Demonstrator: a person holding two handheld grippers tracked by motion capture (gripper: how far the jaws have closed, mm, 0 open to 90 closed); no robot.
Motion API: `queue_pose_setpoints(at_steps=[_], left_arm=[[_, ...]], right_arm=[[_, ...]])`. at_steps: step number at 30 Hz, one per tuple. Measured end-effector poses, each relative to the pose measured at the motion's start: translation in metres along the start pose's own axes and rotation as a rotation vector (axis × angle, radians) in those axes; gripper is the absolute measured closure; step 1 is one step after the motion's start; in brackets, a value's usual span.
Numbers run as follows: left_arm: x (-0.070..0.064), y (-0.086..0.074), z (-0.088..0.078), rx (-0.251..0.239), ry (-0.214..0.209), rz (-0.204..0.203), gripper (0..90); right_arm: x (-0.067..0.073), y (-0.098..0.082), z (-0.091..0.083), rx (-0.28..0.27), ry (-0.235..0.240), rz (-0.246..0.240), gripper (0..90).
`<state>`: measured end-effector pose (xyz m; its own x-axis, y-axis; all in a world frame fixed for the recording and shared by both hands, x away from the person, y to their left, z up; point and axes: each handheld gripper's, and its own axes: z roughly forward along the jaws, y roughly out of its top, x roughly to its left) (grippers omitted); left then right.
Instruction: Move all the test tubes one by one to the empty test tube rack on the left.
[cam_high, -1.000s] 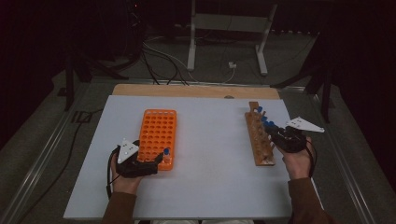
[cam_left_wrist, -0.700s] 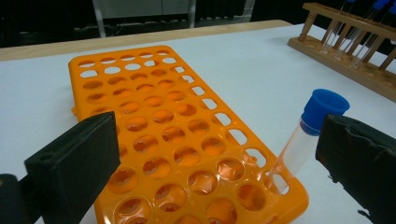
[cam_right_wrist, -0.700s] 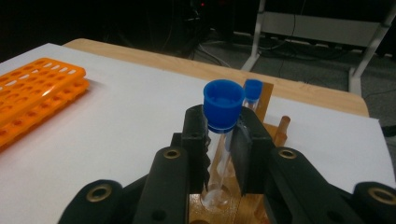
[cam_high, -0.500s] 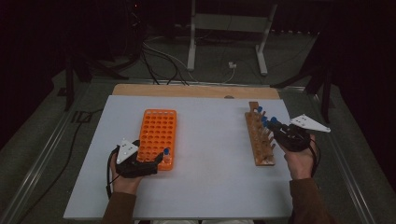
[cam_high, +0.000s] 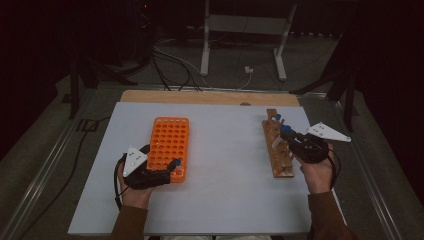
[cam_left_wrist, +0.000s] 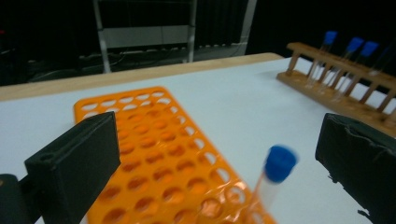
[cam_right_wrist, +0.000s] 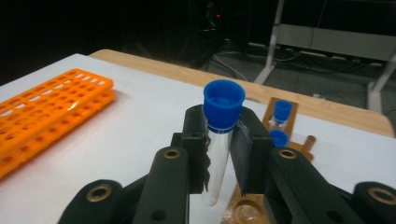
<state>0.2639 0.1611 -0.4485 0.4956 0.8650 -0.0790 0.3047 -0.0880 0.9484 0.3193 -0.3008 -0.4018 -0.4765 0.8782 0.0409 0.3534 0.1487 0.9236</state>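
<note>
A clear tube with a blue cap (cam_right_wrist: 223, 108) is sitting clamped between the jaws of the right gripper (cam_right_wrist: 223, 154), which are pressing on its wall just under the cap, and its rounded bottom is hanging free just above the wooden rack (cam_high: 278, 150). In the high view the right gripper (cam_high: 292, 138) is hovering over the middle of that rack, and other blue-capped tubes (cam_right_wrist: 281, 112) are standing in the rack's far end beyond it. Across the white table (cam_high: 225, 150), well apart from the wooden rack on the person's left, an orange rack (cam_high: 169, 148) is lying flat with most of its holes showing bare. The left gripper (cam_high: 165, 172) is resting at the orange rack's near end with its jaws standing wide, and a single blue-capped tube (cam_left_wrist: 275, 170) is standing in a near hole between them, touching neither pad. A broad stretch of bare white table is lying between the wooden rack and the orange rack.
</note>
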Motion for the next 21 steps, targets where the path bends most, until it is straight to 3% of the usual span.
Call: queue_pose_setpoints(at_steps=[5,21], left_arm=[[-0.017,0.011,0.004,-0.013,0.002,0.023,1.1],[-0.084,0.038,0.046,-0.023,-0.161,0.095,2.4]], right_arm=[[0.005,-0.001,0.003,0.01,0.025,0.007,76.6],[0.03,-0.004,0.019,0.055,0.098,-0.026,76.6]])
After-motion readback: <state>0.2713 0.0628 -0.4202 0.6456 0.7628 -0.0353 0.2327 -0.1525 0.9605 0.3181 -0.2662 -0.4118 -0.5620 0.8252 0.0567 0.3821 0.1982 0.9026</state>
